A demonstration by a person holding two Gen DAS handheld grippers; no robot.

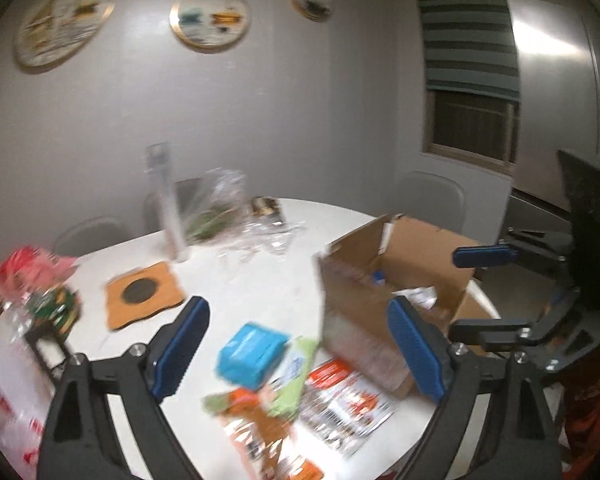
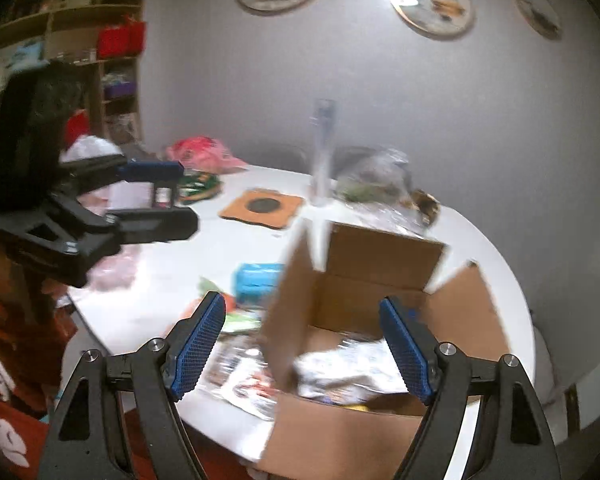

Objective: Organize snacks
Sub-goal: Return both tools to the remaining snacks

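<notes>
Snacks lie on my bench; both tongs, left and right, gape empty, tilted down; box at centre holds packets.

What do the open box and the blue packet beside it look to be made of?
Box: brown corrugated cardboard, matte, with plain tan flaps folded open. Blue packet: probably soft plastic film, slightly glossy and pillowy; blur leaves it uncertain.
</notes>
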